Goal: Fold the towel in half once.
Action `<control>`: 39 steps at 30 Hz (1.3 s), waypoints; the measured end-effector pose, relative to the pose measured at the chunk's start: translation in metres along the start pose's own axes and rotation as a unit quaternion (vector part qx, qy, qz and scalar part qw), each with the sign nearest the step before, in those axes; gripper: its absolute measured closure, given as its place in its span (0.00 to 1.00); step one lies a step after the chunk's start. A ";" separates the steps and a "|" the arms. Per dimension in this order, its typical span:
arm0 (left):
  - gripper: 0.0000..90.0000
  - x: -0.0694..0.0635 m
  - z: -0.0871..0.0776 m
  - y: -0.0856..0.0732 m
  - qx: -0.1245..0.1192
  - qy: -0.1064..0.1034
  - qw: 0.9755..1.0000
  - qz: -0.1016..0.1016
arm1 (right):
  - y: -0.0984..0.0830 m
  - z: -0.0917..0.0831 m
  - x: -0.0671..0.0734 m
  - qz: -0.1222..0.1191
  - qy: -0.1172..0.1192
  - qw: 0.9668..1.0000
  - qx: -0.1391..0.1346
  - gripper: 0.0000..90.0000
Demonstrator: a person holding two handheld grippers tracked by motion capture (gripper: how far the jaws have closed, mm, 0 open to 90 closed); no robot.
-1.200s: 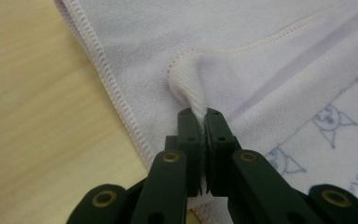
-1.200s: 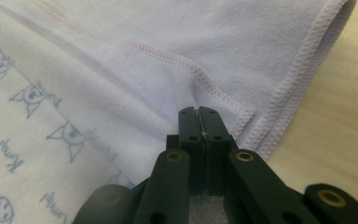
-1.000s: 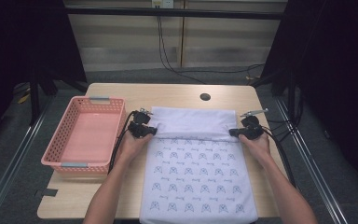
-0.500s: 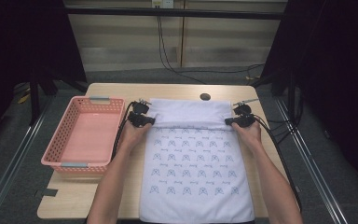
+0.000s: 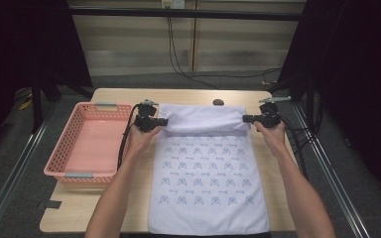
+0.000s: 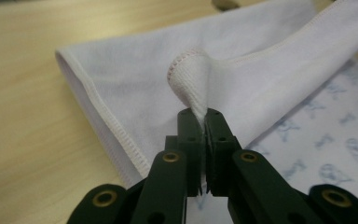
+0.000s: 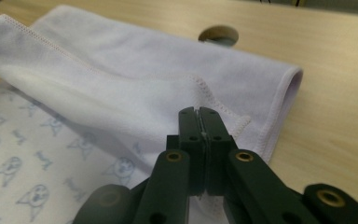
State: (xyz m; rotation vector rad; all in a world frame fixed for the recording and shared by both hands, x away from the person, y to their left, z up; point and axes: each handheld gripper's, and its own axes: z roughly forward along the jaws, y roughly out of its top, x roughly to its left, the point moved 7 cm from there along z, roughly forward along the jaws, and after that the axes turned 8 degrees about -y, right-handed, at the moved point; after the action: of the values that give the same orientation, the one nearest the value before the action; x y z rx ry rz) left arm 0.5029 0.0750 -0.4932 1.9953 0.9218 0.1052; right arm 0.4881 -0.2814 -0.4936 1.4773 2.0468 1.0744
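Tongs, left (image 5: 164, 121) and right (image 5: 245, 119), each pinch the cloth (image 5: 206, 188); no legible writing.

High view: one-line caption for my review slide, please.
Both grippers, left and right, pinch the far corners of a white printed cloth on a wooden table beside a pink plastic basket.

Each gripper (image 6: 199, 122) had two black jaws ending in flat square pads fixed with small dark screws, brass-ringed pivot holes on the angled links behind them, and a black cable (image 5: 124, 144) trailing back from its body, while the person's forearms were bare.
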 end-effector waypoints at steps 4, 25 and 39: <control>0.97 -0.011 -0.031 0.015 -0.028 -0.013 0.999 0.010 | 0.014 -0.031 0.000 -0.003 0.007 0.999 -0.031 0.99; 0.97 -0.085 -0.121 0.030 -0.087 -0.049 0.992 0.083 | 0.022 -0.147 0.043 -0.070 0.026 0.994 -0.075 0.99; 0.96 -0.113 -0.147 -0.010 -0.097 -0.075 0.989 0.080 | -0.005 -0.197 0.072 -0.085 0.061 0.989 -0.106 0.99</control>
State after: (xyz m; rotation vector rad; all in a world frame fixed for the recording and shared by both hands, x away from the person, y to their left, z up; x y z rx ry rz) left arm 0.3564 0.1084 -0.3845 1.8659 0.6299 0.1283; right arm 0.3215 -0.2850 -0.3658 1.1372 2.0231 1.2940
